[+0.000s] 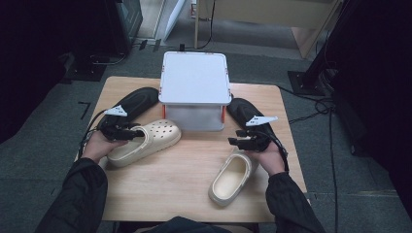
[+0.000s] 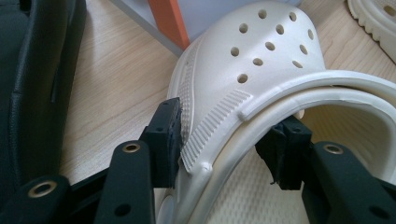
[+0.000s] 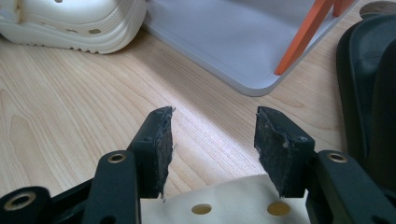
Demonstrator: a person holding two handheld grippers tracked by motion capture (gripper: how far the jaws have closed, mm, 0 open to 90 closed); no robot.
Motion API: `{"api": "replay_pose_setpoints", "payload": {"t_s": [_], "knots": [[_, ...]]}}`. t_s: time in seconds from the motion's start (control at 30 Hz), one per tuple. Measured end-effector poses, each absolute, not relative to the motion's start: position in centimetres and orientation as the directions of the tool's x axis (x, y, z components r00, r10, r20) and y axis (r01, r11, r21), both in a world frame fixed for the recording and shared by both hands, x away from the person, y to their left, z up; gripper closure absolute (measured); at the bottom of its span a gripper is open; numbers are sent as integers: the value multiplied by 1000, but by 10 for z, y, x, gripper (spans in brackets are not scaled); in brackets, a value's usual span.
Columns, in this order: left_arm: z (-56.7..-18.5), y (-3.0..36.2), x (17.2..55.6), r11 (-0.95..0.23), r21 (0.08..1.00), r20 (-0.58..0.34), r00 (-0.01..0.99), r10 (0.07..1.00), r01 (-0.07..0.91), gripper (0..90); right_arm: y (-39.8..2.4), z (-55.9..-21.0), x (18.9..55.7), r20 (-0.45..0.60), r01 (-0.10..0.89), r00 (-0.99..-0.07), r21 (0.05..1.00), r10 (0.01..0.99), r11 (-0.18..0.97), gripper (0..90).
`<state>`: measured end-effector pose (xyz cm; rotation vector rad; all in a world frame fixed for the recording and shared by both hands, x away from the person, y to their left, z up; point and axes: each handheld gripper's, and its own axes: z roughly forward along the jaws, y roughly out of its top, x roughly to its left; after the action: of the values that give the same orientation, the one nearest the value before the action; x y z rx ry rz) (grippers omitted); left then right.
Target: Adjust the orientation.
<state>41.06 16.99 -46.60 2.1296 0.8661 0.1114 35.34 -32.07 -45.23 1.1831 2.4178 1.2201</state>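
Observation:
Two cream clogs with holes in the toe lie on the wooden table (image 1: 180,194). The left clog (image 1: 145,143) rests on its side in front of the box. My left gripper (image 1: 133,132) has its jaws astride that clog's side wall (image 2: 261,60), one pad (image 2: 168,135) on the outside and the other inside the opening, both touching it. The right clog (image 1: 232,177) lies sole down at the front right, opening up. My right gripper (image 1: 238,141) hovers open just over its toe (image 3: 233,196), with bare table between the pads (image 3: 212,140).
A white lidded box (image 1: 195,77) with orange clips stands at the back middle. One black shoe (image 1: 136,102) lies to its left, and another (image 1: 248,114) to its right, close beside my right gripper. Bare wood spans the front middle of the table.

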Motion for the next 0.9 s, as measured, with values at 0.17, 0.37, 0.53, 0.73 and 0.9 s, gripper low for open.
{"api": "replay_pose_setpoints", "payload": {"t_s": [0.17, 0.37, 0.53, 0.73, 0.9], "knots": [[-463, 170, 408, -458, 729, -155, 774, 614, 509, 594, -321, -452, 354, 177, 576, -661, 743, 729, 341, 472], [-462, 170, 406, -473, 730, -134, 781, 609, 494, 635, -322, -452, 353, 177, 573, -663, 746, 728, 340, 472], [-460, 169, 404, -481, 726, -130, 785, 606, 491, 655, -322, -452, 353, 178, 574, -662, 746, 728, 339, 472], [-458, 163, 399, -494, 712, -147, 795, 589, 498, 683, -322, -451, 353, 179, 571, -663, 749, 727, 336, 476], [-455, 155, 392, -507, 693, -148, 789, 596, 512, 693, -321, -450, 352, 175, 561, -666, 759, 725, 332, 485]]}}
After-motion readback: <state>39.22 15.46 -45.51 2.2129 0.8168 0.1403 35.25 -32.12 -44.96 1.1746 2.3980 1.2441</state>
